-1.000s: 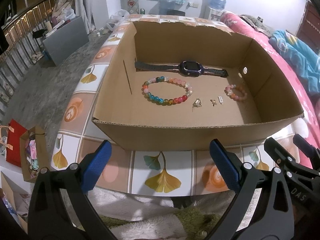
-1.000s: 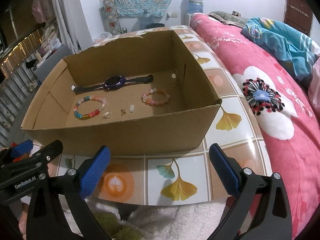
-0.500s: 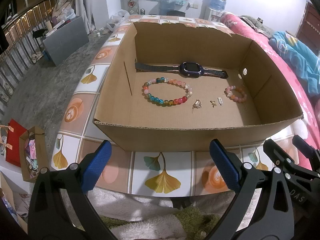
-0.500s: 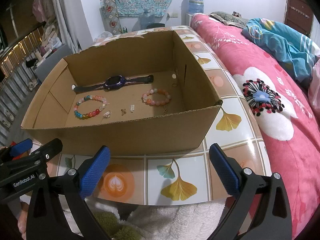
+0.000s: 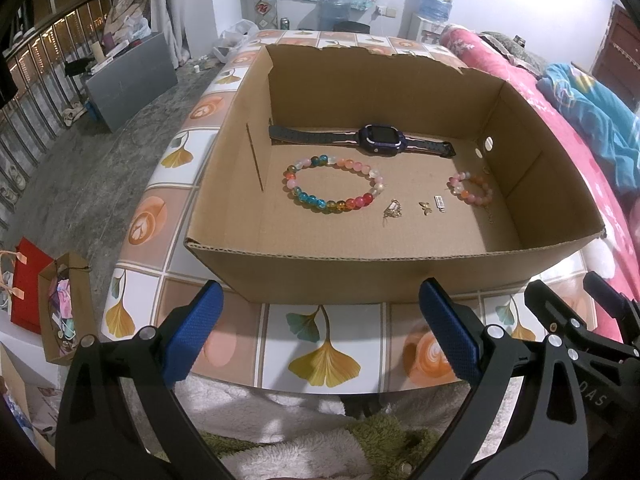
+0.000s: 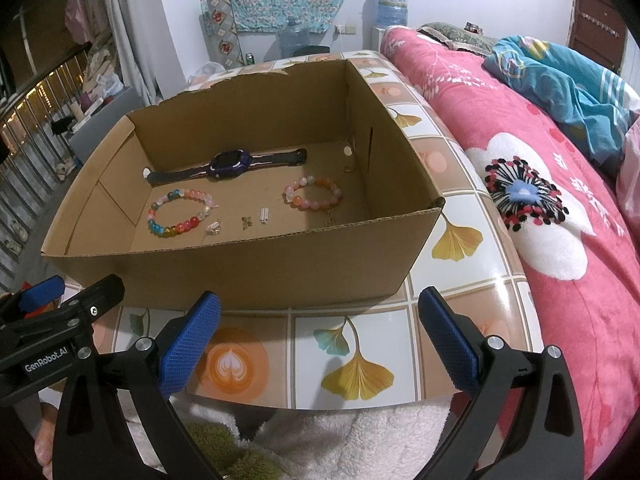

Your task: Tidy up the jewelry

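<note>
Currently both your tongs, L gripper (image 5: 320,332) and R gripper (image 6: 320,332), are wide, holding nothing, short of the box (image 5: 400,276). Inside: watch (image 5: 380,138) at 12 o'clock, big bracelet (image 5: 332,188) at 9, small bracelet (image 5: 472,189) at 3, charms (image 5: 424,208) between. Sorted or pending: can't tell.

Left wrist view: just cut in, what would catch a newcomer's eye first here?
The big open cardboard box on the tiled table, straight ahead of both open, empty grippers. Inside, a dark watch lies along the far wall, with a rainbow bead bracelet in front of it on the left. A smaller pink bracelet sits at the right, with tiny charms between them.
</note>
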